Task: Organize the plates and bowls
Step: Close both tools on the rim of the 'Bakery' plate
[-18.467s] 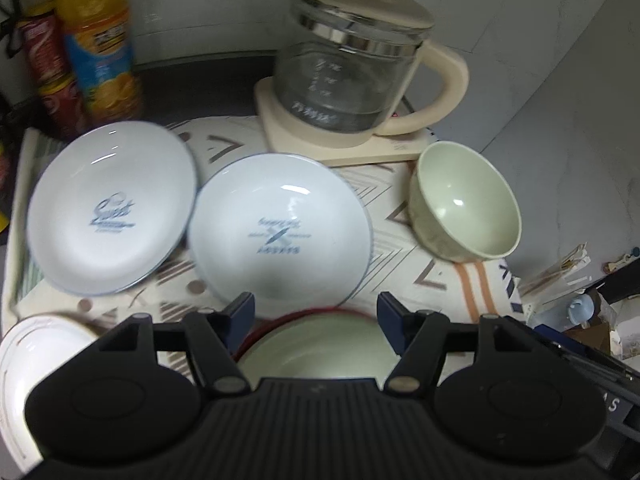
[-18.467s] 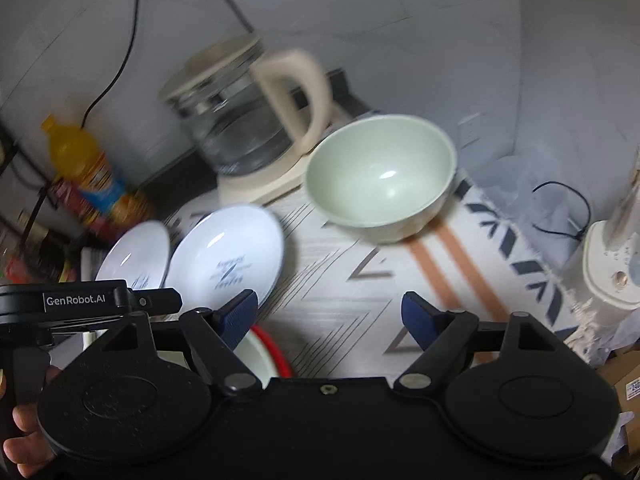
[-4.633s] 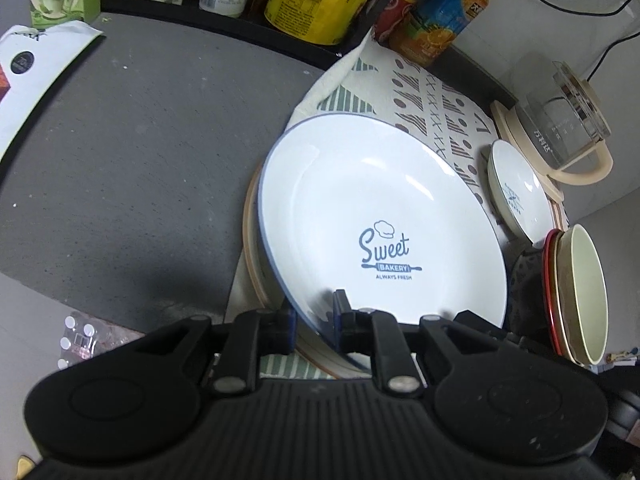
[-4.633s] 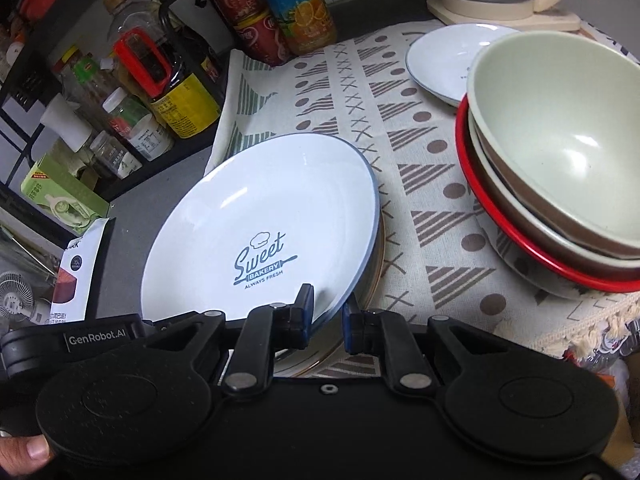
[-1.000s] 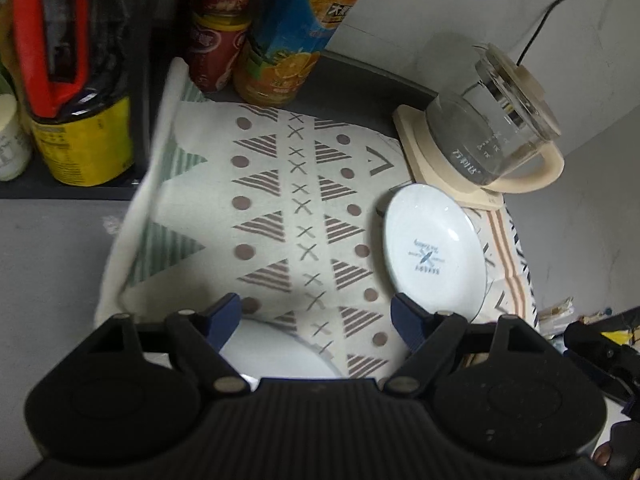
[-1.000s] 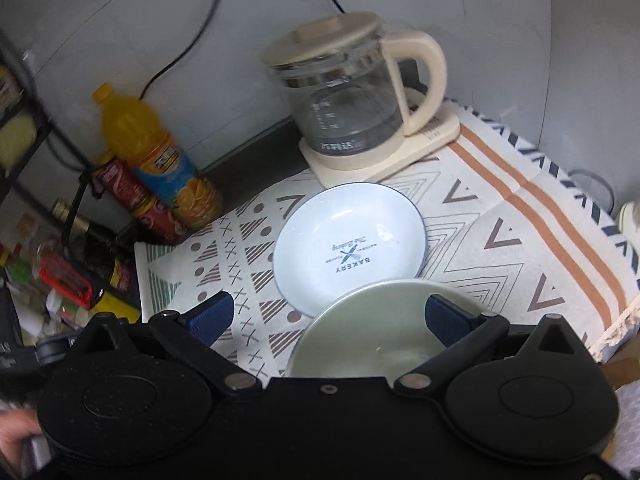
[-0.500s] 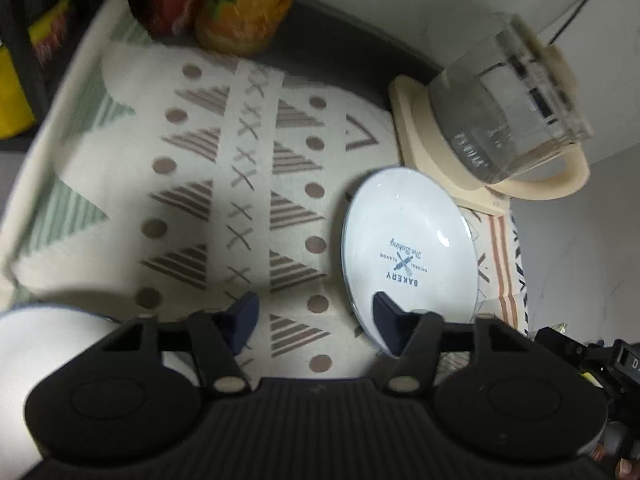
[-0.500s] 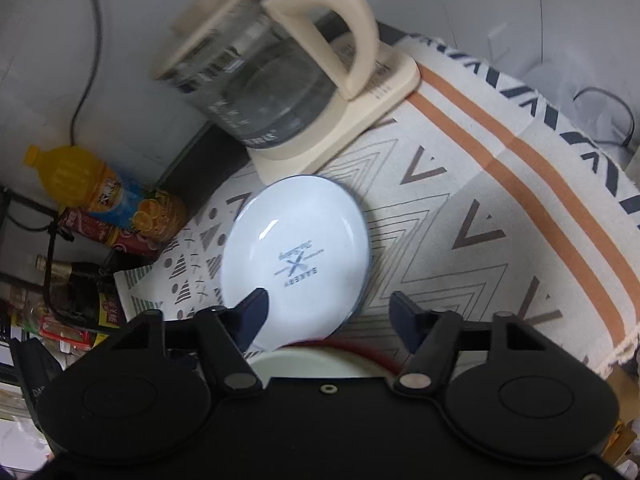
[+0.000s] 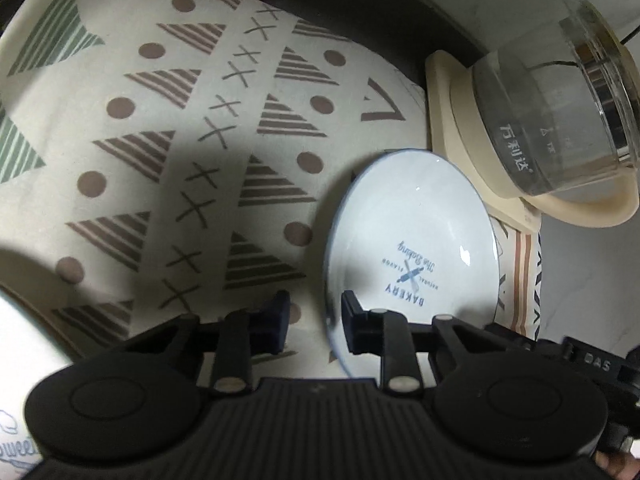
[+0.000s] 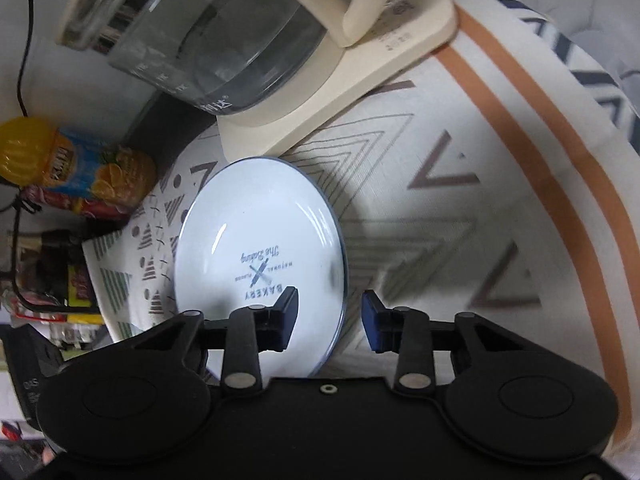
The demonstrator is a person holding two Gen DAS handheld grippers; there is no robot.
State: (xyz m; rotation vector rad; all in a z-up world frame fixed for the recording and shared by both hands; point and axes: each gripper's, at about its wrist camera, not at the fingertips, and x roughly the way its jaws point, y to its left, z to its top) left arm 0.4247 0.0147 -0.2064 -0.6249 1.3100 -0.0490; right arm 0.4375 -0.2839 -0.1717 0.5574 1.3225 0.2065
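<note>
The small white plate with a blue rim and a "BAKERY" print (image 9: 412, 240) lies flat on the patterned cloth (image 9: 160, 152) that covers the bench, just beside the cream base of the glass kettle (image 9: 556, 120). A second ago both cameras looked at it from well above; now it fills the near field of each view.

The left gripper (image 9: 312, 316) has come down to the plate's left rim: one finger stands over the cloth and the other over the plate's inner face, so the rim lies between the jaws. They were spread wide a second ago and are closing, but a gap still shows on both sides of the rim.

The right gripper (image 10: 330, 316) has dropped to the opposite rim in the same way, one finger over the plate (image 10: 260, 248) and one over the cloth (image 10: 460, 220), its jaws also closing from a wide spread and not yet pressing.

The stacked bowls that sat under the right camera a second ago have left that view. The edge of a larger white plate with "Sweet" lettering (image 9: 18, 380) shows at the lower left of the left view. An orange juice bottle (image 10: 76, 164) stands behind the cloth.
</note>
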